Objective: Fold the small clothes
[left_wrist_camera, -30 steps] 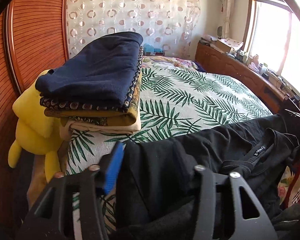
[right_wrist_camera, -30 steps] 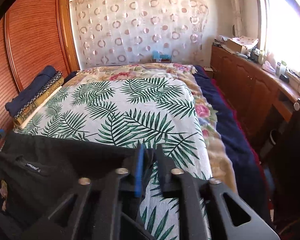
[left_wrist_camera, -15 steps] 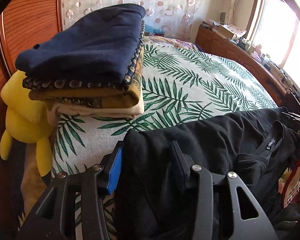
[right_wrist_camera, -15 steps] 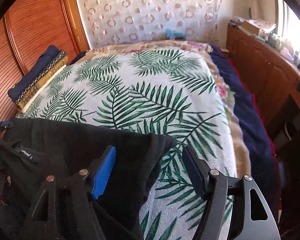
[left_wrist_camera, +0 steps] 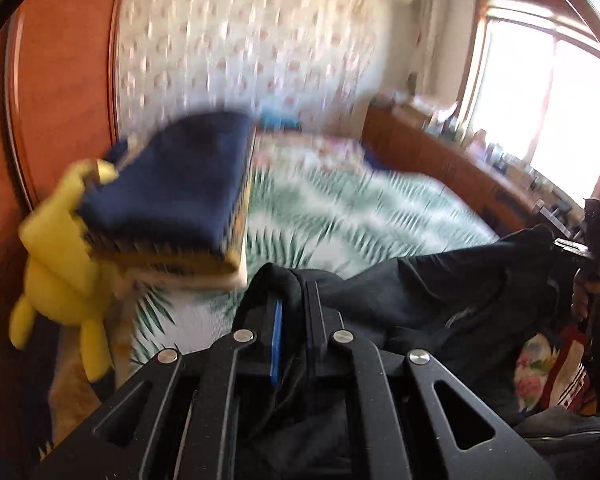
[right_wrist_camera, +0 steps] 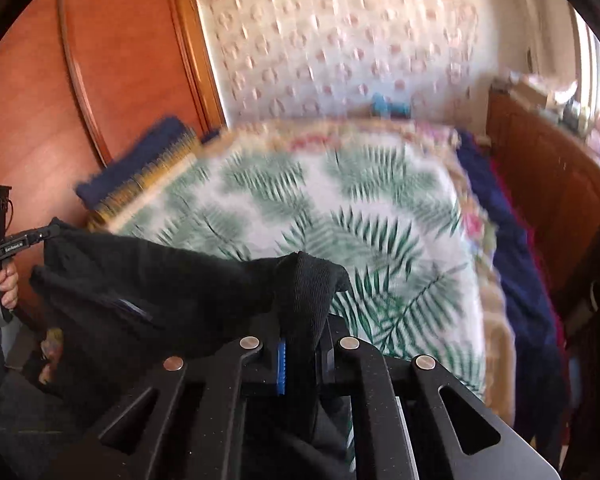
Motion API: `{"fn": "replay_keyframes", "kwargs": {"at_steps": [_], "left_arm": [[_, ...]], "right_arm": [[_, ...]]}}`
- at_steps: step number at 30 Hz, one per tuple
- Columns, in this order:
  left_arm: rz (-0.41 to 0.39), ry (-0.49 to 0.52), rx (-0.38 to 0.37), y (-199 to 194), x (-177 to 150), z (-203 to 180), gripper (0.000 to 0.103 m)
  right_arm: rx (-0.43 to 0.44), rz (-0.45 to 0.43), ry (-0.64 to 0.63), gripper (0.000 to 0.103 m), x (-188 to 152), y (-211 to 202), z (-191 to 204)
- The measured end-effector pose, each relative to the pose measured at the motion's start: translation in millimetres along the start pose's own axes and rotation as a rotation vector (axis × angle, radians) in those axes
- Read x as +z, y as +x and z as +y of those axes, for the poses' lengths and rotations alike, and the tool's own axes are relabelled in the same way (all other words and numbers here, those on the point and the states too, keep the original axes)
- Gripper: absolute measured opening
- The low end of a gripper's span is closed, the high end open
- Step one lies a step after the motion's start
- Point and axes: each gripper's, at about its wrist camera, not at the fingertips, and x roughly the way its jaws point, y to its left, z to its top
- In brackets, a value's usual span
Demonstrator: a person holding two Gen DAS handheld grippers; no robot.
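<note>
While the black garment (left_wrist_camera: 440, 280) hangs stretched above the near end of the palm-leaf bedspread (right_wrist_camera: 340, 208), each hand-held gripper, left (left_wrist_camera: 292, 320) and right (right_wrist_camera: 304, 340), has just closed tight on one corner. Folded blankets (left_wrist_camera: 180, 200) lie beside the wooden wardrobe (left_wrist_camera: 60, 80).

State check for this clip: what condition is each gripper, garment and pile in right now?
Left gripper: just closed, shut on the black garment.
Right gripper: just closed, shut on its other corner.
Black knit garment: unfolded, stretched between both grippers.
Stack of folded navy and mustard cloths: folded, piled on the palm-leaf bedspread.
</note>
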Motion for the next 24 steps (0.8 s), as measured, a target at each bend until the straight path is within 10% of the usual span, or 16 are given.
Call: {"fn": "replay_keyframes", "kwargs": {"at_steps": [11, 24], "left_arm": [[-0.322, 0.041, -0.012, -126, 35, -28, 0.010], [-0.511, 0.092, 0.018, -143, 110, -33, 0.010]], "right_arm": [[-0.046, -0.299, -0.088, 0.008, 36, -151, 30], [-0.126, -0.463, -0.213, 0.008, 91, -234, 49]]}}
